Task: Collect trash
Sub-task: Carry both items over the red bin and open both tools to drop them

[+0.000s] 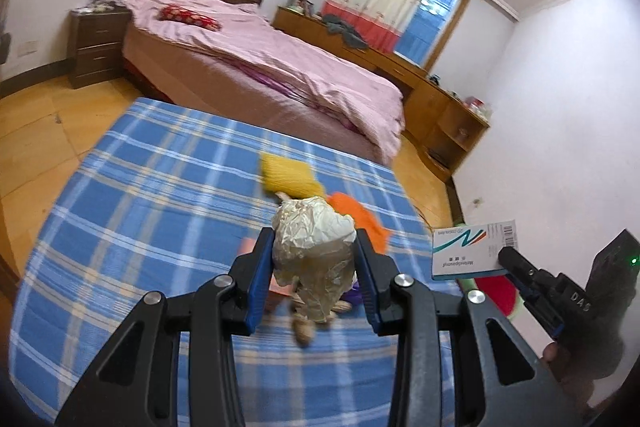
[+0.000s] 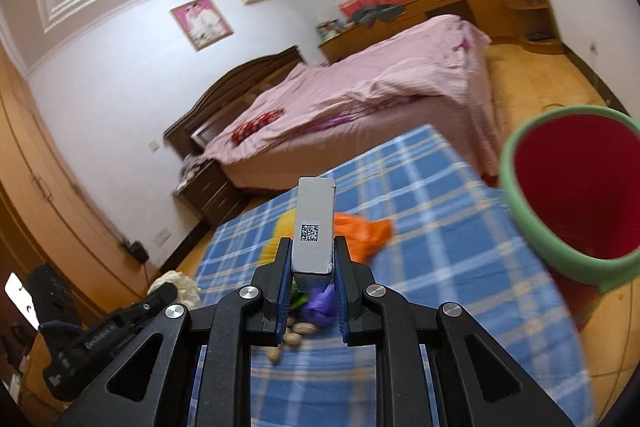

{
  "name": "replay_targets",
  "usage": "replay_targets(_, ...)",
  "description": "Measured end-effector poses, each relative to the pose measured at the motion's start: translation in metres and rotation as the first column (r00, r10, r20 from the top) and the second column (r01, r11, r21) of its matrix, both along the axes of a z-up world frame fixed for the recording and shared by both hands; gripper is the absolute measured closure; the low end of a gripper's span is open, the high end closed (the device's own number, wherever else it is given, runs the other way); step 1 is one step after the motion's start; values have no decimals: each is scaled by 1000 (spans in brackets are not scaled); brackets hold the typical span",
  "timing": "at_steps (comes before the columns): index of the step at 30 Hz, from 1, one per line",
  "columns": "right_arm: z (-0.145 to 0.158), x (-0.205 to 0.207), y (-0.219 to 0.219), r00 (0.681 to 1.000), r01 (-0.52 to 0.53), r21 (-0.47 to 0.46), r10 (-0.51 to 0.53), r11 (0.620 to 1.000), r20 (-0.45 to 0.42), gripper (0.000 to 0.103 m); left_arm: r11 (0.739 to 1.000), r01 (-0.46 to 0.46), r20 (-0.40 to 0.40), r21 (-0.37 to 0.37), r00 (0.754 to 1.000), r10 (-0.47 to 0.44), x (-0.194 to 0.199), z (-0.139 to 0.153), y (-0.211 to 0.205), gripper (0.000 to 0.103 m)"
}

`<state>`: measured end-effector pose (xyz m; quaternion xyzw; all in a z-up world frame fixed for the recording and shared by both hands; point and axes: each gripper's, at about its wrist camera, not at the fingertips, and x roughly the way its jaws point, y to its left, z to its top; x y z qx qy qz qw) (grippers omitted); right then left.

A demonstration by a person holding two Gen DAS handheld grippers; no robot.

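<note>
A crumpled paper wad (image 1: 312, 239) is clamped by the left gripper (image 1: 314, 247); a small carton (image 2: 314, 227) is clamped by the right gripper (image 2: 313, 259) beside the red bin (image 2: 576, 195).

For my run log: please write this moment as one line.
left gripper: shut on crumpled paper ball | right gripper: shut on small carton | bin: beside table

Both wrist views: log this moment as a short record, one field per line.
left gripper: shut on crumpled paper ball
right gripper: shut on small cardboard box, QR code facing the camera
bin: red inside, green rim, to the right of the box, nothing visible inside
surface: blue plaid cloth
still lying there: yellow item, orange bag, purple bag, peanuts
</note>
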<state>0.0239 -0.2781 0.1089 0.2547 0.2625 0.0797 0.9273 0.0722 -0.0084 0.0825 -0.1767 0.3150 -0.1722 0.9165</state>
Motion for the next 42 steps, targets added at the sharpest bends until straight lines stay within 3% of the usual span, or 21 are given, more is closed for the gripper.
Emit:
replay_targets(7,-2,-29,-47,994,109,21,-109,994,23,85,992,125,-17,2,992,-125,3,4,-51,64)
replay_targets(13,-3,-45,-85,976,213,25,-214,977,44,85,969,243,-16,39,970,-243,11,5,-107,64)
replay_targets(28,-34,-61,-173,913,408,-9,-408,913,-18,85,850,521,-85,76,853,-515,42,-8,-274,64)
replay_targets(31,-48,-64,-192,903,429,1,-428,904,-43,85,833,547,-110,86,836,-537,48,-16,-304,64)
replay_targets(36,-60,-66,-210,895,444,13,-442,896,-61,84,815,559,-118,149,829,-547,53,-28,-336,61)
replay_targets(42,-70,-67,-219,892,447,22,-444,894,-82,82,800,578,-152,163,816,-558,55,-40,-352,49)
